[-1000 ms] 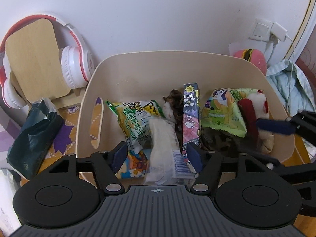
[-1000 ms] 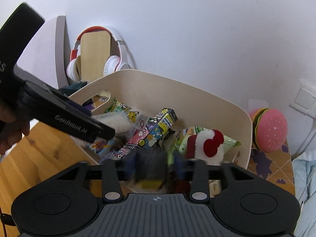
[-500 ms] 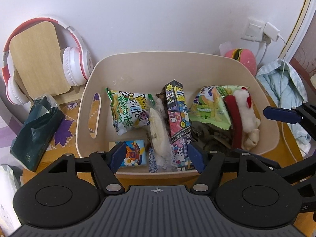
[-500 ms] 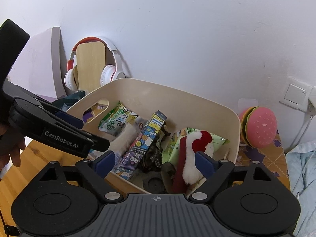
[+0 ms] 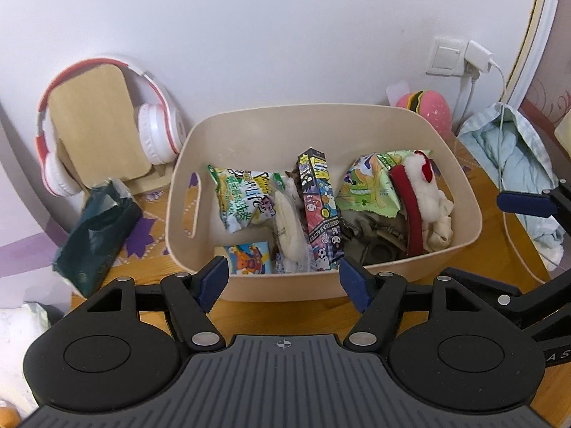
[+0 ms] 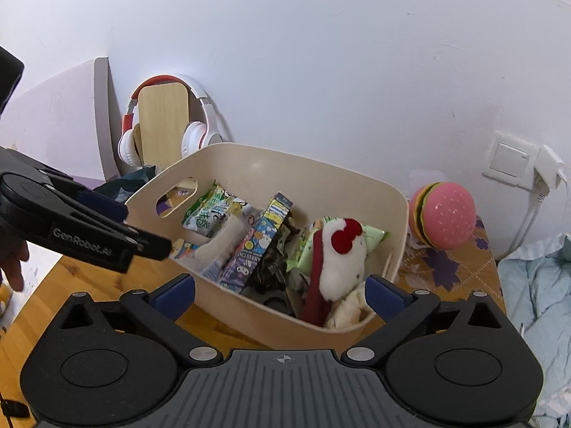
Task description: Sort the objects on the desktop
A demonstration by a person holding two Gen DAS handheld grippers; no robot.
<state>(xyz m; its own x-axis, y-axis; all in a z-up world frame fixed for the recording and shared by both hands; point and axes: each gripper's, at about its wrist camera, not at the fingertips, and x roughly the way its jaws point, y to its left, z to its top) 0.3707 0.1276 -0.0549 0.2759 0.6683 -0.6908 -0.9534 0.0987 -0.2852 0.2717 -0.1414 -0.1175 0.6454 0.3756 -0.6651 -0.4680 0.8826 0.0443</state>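
1. Your beige bin (image 5: 460,192) sits on the wooden desk (image 6: 43,306) against the wall, filled with sorted things.
2. Your left gripper (image 5: 283,280) and right gripper (image 6: 280,294) both hang at its near rim, jaws spread, holding nothing.
3. The white plush (image 6: 342,260) lies at the bin's right end.
4. The cartoon box (image 5: 319,210) leans mid-bin, beside the green snack bag (image 5: 242,199).

Bright, even light; fisheye-warped edges.
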